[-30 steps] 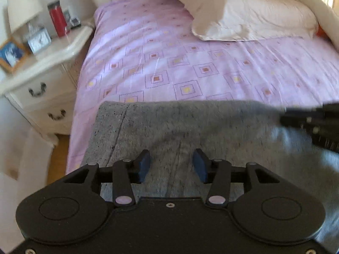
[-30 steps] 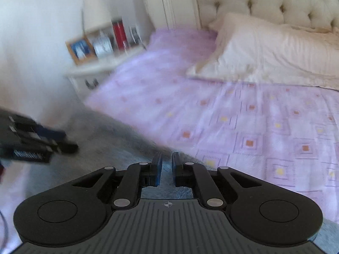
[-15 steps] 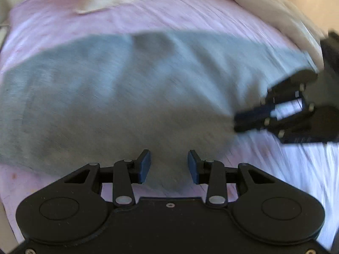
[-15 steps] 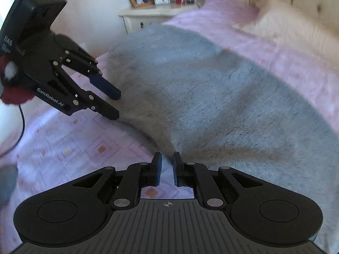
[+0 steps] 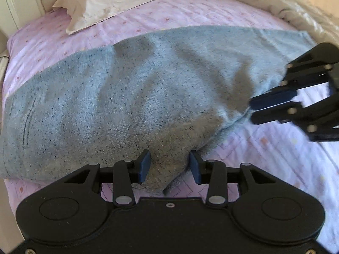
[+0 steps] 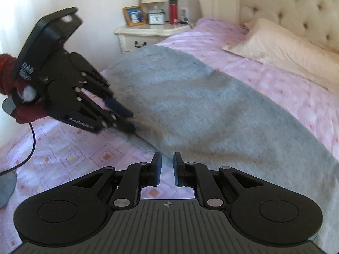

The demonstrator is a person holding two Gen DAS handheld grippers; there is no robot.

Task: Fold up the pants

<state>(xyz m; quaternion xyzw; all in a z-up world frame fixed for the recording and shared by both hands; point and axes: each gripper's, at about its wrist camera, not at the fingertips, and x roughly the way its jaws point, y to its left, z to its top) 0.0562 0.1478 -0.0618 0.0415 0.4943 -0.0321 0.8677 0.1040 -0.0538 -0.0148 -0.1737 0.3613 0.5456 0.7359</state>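
The grey speckled pants lie across the pink patterned bed sheet, folded lengthwise. They also show in the right wrist view. My left gripper is open with the near edge of the pants between its jaws; it also shows in the right wrist view. My right gripper has its jaws close together with a narrow gap, at the pants' edge. It also shows in the left wrist view, its tips against the cloth's fold. Whether cloth is pinched is unclear.
A cream pillow and a bunched duvet lie at the head and far side of the bed. A white nightstand with a lamp, photo frame, clock and red bottle stands beside the bed. The tufted headboard is behind.
Both grippers swung from facing the headboard to facing the pants' near edge. The left gripper closed in on the cloth edge, and the right one came up to the fold.
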